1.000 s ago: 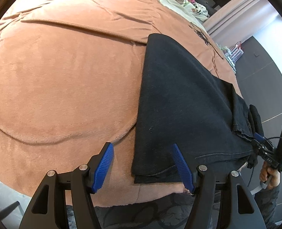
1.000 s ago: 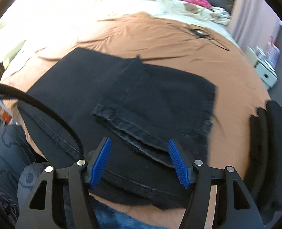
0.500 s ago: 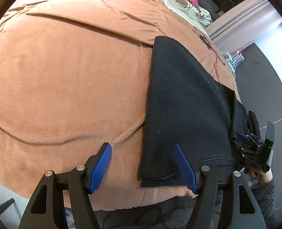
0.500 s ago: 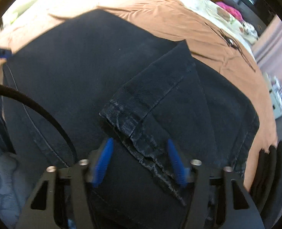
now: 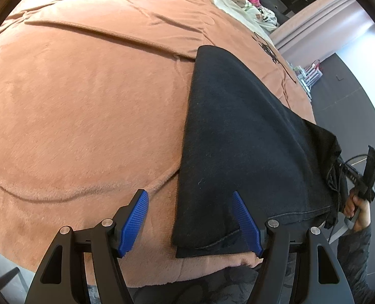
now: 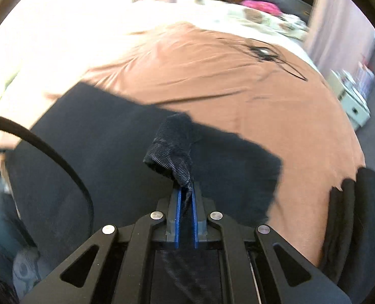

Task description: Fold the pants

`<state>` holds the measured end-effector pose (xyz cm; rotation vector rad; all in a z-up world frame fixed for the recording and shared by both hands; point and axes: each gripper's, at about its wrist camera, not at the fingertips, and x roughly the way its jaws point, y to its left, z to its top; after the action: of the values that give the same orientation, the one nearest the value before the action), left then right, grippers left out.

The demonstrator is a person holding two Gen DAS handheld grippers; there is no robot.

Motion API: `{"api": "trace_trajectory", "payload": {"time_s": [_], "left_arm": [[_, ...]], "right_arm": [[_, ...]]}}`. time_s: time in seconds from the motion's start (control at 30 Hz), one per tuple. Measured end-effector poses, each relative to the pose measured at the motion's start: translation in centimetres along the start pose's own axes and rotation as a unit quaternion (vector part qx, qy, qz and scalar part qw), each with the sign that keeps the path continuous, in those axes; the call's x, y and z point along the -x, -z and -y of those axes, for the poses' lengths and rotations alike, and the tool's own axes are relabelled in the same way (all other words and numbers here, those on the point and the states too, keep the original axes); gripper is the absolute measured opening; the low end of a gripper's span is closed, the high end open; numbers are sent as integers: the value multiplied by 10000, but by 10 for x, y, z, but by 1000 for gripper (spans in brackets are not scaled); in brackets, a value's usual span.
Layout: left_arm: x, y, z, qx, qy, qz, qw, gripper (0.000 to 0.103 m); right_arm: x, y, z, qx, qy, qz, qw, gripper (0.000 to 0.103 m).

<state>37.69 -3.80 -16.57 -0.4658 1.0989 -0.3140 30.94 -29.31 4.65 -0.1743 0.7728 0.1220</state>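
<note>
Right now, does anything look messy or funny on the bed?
Only one thing: a corner of the black pants is bunched into a little peak, pinched in the right gripper instead of lying flat. The rest lies smooth on the brown blanket. Nothing looks torn or spilled.
</note>
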Motion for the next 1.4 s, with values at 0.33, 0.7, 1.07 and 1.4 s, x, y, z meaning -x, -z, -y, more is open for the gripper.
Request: {"api": "trace_trajectory", "payload": {"time_s": [0.33, 0.7, 1.07, 1.4], "left_arm": [[-6, -6, 5, -76, 61, -4, 10000, 71], [-12, -4, 8, -124, 124, -76, 9998, 71], [-6, -4, 7, -144, 18, -60, 9999, 71], [-4, 1, 11, -175, 12, -101, 9998, 71]], "right_arm": [[21, 22, 71, -1640, -121, 51, 9864, 59], [-10, 69, 75, -2156, -1537, -770, 9612, 40], [16, 54, 62, -1706, -1111, -540, 9776, 5], [55, 40, 53, -1302, -712, -381, 9882, 4]]}}
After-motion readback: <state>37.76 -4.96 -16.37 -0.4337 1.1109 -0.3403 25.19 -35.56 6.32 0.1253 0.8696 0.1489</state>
